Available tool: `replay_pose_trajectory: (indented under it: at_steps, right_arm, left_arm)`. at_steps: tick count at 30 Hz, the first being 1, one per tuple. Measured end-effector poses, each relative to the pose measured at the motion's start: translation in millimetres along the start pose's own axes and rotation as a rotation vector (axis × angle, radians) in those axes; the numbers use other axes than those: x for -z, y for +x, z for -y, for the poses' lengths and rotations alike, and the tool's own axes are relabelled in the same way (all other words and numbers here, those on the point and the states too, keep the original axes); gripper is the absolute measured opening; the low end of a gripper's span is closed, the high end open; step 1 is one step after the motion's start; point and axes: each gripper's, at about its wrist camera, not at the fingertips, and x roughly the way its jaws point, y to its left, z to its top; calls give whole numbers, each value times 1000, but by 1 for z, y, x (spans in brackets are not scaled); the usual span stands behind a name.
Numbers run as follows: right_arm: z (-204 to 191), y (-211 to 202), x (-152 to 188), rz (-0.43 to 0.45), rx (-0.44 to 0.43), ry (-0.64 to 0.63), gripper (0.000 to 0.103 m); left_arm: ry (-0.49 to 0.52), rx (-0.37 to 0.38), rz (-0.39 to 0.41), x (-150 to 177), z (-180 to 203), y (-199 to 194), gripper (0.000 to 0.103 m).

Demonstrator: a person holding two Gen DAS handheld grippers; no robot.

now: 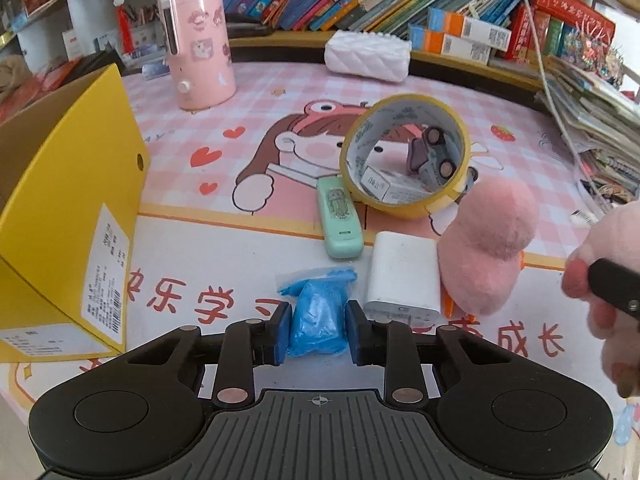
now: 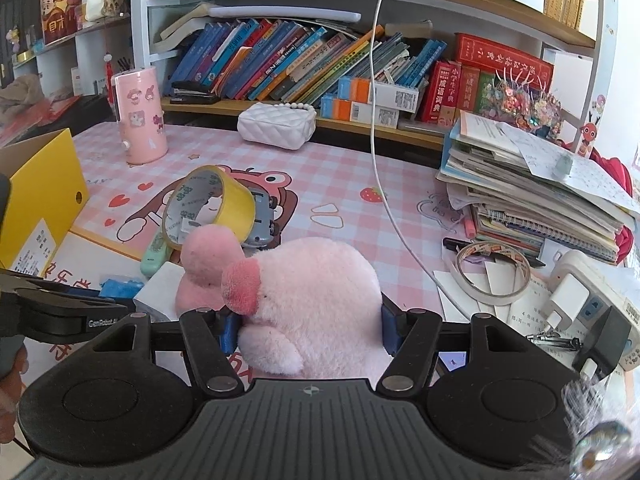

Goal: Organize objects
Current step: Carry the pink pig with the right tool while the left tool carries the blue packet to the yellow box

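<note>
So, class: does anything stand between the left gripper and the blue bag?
Nothing visible does. The blue bag already sits between the left gripper's fingers, on the mat. The white box lies just to its right, beside the path, not across it.

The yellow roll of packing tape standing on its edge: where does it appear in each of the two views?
Left wrist view: the yellow roll of packing tape is right of centre, above the mint green case.
Right wrist view: left of centre, behind the pink plush toy.
Shared landmark: the pink cylindrical container.
</note>
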Motion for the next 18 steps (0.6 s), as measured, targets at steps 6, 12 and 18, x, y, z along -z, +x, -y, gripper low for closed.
replay_pose_trajectory:
  at_steps: [6,12,18]
  right_arm:
    - [-6,-2,5,-28,5,23,61]
    - [-28,-10,13,-57,-12,10,61]
    - [-60,-24,18,-75,-33,-10,61]
  left_arm:
    - [-21,60,56,7,-10,-26,26]
    - [-38,107,97,18,-29,-49,26]
    - [-56,111,115,34,-59,-67,26]
